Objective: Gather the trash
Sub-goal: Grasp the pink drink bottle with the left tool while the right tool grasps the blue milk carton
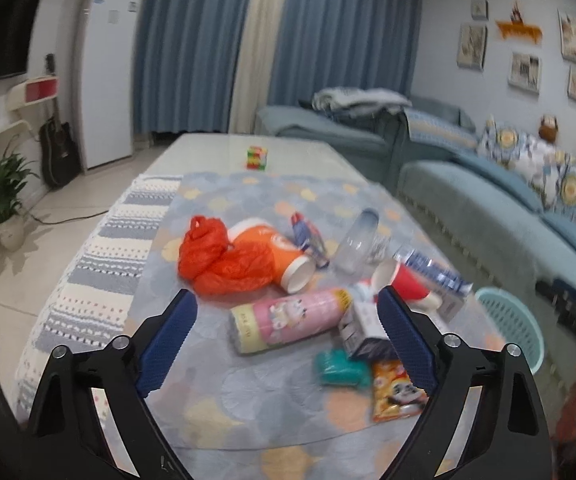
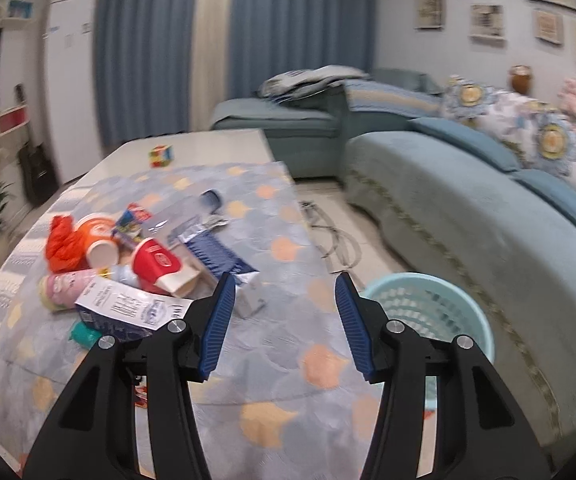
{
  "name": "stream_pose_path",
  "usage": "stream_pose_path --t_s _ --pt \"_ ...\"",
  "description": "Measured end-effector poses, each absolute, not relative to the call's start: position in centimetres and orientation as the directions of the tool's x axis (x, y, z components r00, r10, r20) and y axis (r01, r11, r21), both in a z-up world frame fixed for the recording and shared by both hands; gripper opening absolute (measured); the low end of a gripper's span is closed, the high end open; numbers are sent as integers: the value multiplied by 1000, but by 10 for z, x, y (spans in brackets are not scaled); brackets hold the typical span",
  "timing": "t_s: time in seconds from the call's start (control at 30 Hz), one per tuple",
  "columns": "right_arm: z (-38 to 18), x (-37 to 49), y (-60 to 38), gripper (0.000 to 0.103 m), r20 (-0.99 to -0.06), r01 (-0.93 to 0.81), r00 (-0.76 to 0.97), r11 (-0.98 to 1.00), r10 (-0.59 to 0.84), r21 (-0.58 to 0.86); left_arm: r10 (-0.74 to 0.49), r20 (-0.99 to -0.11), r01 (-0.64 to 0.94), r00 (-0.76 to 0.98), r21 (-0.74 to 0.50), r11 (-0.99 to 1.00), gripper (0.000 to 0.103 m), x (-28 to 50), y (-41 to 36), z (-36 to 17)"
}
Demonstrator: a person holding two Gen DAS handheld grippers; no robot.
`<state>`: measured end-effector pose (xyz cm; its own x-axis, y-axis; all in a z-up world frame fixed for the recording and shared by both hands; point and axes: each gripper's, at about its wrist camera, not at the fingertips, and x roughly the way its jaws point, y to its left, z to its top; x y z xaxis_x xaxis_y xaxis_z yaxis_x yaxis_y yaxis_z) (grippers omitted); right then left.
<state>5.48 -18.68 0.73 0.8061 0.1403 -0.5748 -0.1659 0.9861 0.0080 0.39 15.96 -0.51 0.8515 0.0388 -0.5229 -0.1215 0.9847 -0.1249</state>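
Trash pile on surface (image 2: 271, 360), 2 grippers' fingers wide, empty.
Basket (image 2: 428, 312) on floor beside sofa (image 2: 468, 216); cube (image 2: 162, 156) far behind pile.

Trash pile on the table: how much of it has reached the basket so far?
Apparently none: what shows of the teal basket looks empty. Nothing is in hand; left gripper and right gripper are both open. Left: orange bag, pink can, red cup, cartons and wrappers.
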Motion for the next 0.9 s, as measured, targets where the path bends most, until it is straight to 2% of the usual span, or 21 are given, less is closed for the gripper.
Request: stream_pose_path --t_s 0.27,0.4,0.63,0.8,0.9 --pt "-6 117 -165 49 -631 -277 741 961 227 21 -5 -612 -82 790 -114 990 80 74 187 -33" --pt "-19 140 -152 49 -672 -333 695 943 255 14 -51 -665 -23 745 -102 995 80 108 188 -52" --pt "-48 164 -123 64 -730 -454 641 884 237 -112 -124 -723 56 680 -118 991 80 139 191 -80" --pt "-70 185 -110 65 -772 -480 603 864 200 -151 -183 -752 96 634 -159 983 81 150 191 -89" --pt "-79 196 -107 64 -798 -484 566 867 207 -118 -218 -765 124 606 -180 976 79 148 188 -91"
